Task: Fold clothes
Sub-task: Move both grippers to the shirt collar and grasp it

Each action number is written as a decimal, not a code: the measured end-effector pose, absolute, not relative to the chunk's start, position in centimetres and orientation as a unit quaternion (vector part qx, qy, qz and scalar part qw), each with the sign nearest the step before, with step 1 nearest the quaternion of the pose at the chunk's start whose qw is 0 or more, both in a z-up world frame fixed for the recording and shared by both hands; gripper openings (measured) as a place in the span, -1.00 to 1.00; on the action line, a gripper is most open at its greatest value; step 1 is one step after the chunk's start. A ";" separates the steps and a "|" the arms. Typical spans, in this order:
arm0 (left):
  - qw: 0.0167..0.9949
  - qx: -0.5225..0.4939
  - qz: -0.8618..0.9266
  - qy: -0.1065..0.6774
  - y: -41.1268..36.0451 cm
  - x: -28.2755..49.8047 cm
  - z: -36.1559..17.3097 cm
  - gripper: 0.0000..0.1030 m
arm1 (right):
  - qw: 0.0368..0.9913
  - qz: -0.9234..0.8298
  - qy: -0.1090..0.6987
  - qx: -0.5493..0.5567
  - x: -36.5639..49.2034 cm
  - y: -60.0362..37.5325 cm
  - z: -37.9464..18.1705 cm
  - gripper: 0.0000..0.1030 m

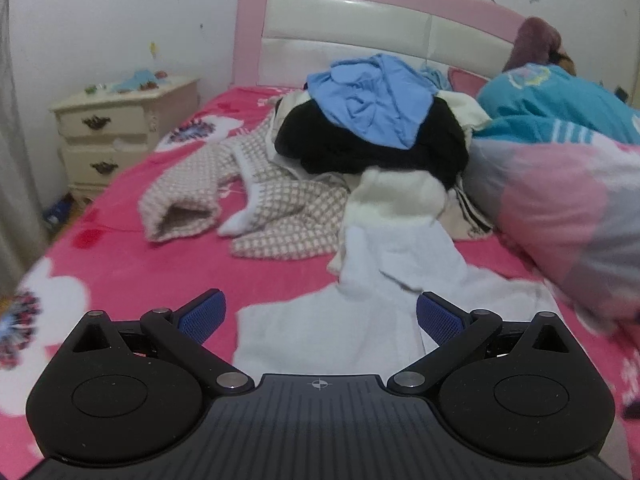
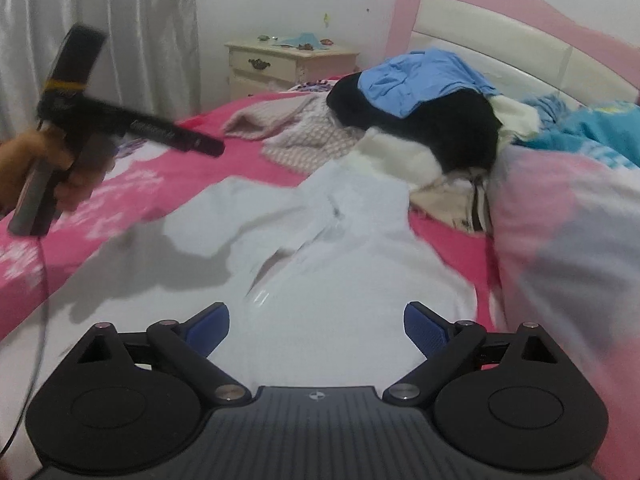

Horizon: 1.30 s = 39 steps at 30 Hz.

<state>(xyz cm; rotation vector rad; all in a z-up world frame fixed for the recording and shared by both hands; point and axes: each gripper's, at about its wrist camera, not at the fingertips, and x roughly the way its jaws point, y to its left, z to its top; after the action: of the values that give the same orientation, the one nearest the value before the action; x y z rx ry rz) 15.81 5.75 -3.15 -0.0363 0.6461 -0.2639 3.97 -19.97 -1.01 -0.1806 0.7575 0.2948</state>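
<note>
2 grippers are in view, each with jaws spread wide and holding nothing; the left gripper (image 1: 320, 316) hovers above the near edge of a white garment (image 1: 360, 312) lying rumpled on the pink floral bedspread (image 1: 160, 264); the right gripper (image 2: 316, 320) hovers over the same garment; behind it sits a pile with a black garment (image 1: 380, 144) under a blue shirt (image 1: 372, 100); a checked garment (image 1: 256, 200) lies to the left of the pile.
</note>
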 end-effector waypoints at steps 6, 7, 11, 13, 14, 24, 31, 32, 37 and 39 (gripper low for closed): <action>0.920 -0.111 -0.134 0.352 7.0 22.5 -6.7 0.78 | 0.923 0.121 0.363 -0.029 15.2 -21.8 -4.3 0.70; 0.915 -0.129 -0.137 0.358 7.1 23.5 -7.3 0.72 | 0.923 0.116 0.366 -0.012 16.6 -22.3 -4.8 0.64; 0.902 -0.156 -0.160 0.370 6.1 26.4 -8.4 0.41 | 0.917 0.113 0.381 0.041 21.7 -24.0 -6.8 0.47; 0.898 -0.157 -0.175 0.373 5.4 27.5 -8.9 0.29 | 0.912 0.115 0.389 0.058 23.7 -24.6 -7.9 0.37; 0.895 -0.157 -0.182 0.375 5.1 28.0 -9.1 0.21 | 0.910 0.116 0.393 0.068 24.4 -24.7 -8.2 0.32; 0.884 -0.165 -0.212 0.383 2.9 30.9 -11.1 -0.27 | 0.890 0.135 0.419 0.120 28.7 -26.2 -11.4 0.20; 0.887 -0.148 -0.216 0.381 1.9 32.0 -11.3 -0.66 | 0.879 0.149 0.431 0.137 29.7 -26.3 -12.4 -0.25; 0.888 -0.140 -0.215 0.381 1.7 32.0 -11.3 -0.69 | 0.879 0.150 0.431 0.137 29.8 -26.2 -12.4 -0.28; 0.888 -0.144 -0.211 0.383 1.3 32.5 -11.6 -0.69 | 0.878 0.153 0.433 0.136 30.0 -25.8 -12.6 -0.48; 0.887 -0.152 -0.207 0.383 1.3 32.6 -11.7 -0.76 | 0.878 0.151 0.433 0.133 30.0 -25.7 -12.6 -0.68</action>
<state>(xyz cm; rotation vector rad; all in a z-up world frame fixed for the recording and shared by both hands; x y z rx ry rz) 32.58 1.27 -11.71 -0.3158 0.7962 -0.4300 30.05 -25.70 -12.60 0.2783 0.9032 0.3148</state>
